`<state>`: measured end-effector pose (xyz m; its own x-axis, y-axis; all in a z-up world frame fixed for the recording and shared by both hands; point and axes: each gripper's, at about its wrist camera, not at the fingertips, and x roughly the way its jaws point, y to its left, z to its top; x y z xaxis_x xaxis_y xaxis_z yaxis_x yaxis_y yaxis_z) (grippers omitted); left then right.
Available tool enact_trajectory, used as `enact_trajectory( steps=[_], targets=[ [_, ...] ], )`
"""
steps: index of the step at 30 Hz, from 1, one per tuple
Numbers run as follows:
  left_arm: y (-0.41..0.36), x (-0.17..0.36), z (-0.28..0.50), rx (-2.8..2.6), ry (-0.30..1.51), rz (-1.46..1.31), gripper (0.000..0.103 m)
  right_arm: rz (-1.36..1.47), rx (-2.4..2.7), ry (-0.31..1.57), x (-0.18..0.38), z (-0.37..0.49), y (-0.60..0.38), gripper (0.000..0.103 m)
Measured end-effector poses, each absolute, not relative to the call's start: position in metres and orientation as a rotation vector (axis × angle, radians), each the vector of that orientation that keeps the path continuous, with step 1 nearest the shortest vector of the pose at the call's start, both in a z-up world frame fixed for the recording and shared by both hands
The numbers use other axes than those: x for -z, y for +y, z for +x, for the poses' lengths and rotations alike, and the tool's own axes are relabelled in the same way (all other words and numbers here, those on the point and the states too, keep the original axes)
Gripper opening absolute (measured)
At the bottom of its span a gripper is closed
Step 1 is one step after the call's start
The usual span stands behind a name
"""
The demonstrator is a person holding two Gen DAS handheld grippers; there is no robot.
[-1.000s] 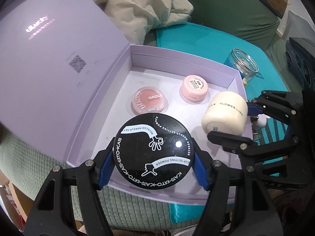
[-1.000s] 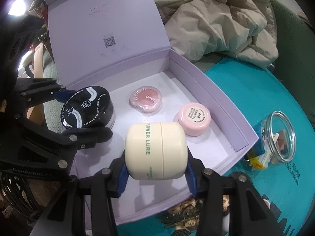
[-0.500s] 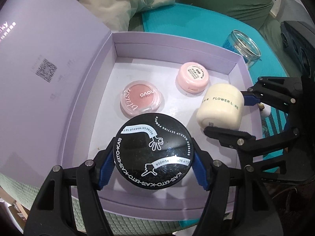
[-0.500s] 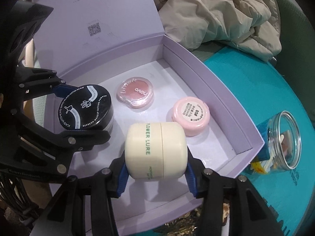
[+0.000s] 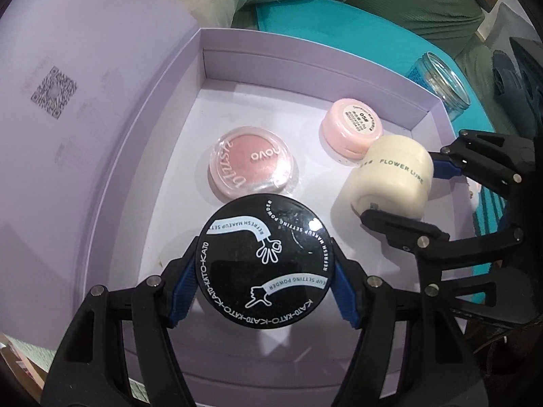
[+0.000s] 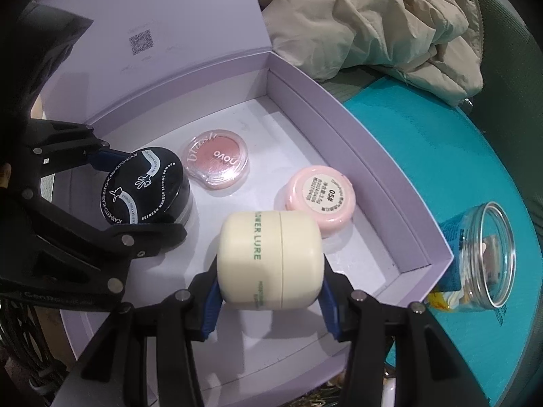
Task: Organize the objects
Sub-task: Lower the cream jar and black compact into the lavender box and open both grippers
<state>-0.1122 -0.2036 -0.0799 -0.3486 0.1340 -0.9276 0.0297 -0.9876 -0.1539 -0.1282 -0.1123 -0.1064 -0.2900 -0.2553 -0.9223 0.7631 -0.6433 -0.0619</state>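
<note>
My left gripper (image 5: 264, 281) is shut on a round black powder jar (image 5: 264, 261) and holds it inside the open lilac box (image 5: 305, 61), near its front left. My right gripper (image 6: 269, 291) is shut on a cream jar lying on its side (image 6: 269, 264), held over the box's front right; it also shows in the left wrist view (image 5: 390, 179). A clear blush compact (image 5: 253, 164) and a small pink pot (image 5: 353, 129) lie on the box floor beyond both jars. The black jar shows in the right wrist view (image 6: 142, 190) too.
The box lid (image 5: 68, 101) stands open at the left. A clear glass jar (image 6: 485, 257) stands on the teal surface (image 6: 441, 142) right of the box. A beige jacket (image 6: 373, 17) lies behind the box.
Both grippers have moved forward and lower into the box with their jars, closer to the compact and the pink pot. Both grips are unchanged.
</note>
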Motion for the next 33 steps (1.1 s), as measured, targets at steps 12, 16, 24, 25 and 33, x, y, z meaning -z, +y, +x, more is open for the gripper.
enact_trajectory(
  steps=[12, 16, 24, 25, 33],
  targets=[
    [-0.203, 0.079, -0.117, -2.561, -0.175, -1.749, 0.067, 1.27, 1.998, 0.697, 0.107, -0.129, -0.115, 0.05],
    [-0.201, 0.079, -0.115, -2.573, -0.17, -1.747, 0.067, 1.278, 2.006, 0.701, 0.107, -0.127, -0.115, 0.05],
    [-0.201, 0.076, -0.11, -2.586, -0.187, -1.764, 0.067, 1.281, 2.023, 0.705, 0.106, -0.124, -0.115, 0.05],
    [-0.201, 0.076, -0.11, -2.587, -0.19, -1.765, 0.067, 1.274, 2.027, 0.704, 0.105, -0.123, -0.114, 0.05],
    [-0.199, 0.072, -0.099, -2.594, -0.205, -1.783, 0.067, 1.26, 2.044, 0.704, 0.1, -0.119, -0.112, 0.05]
  ],
)
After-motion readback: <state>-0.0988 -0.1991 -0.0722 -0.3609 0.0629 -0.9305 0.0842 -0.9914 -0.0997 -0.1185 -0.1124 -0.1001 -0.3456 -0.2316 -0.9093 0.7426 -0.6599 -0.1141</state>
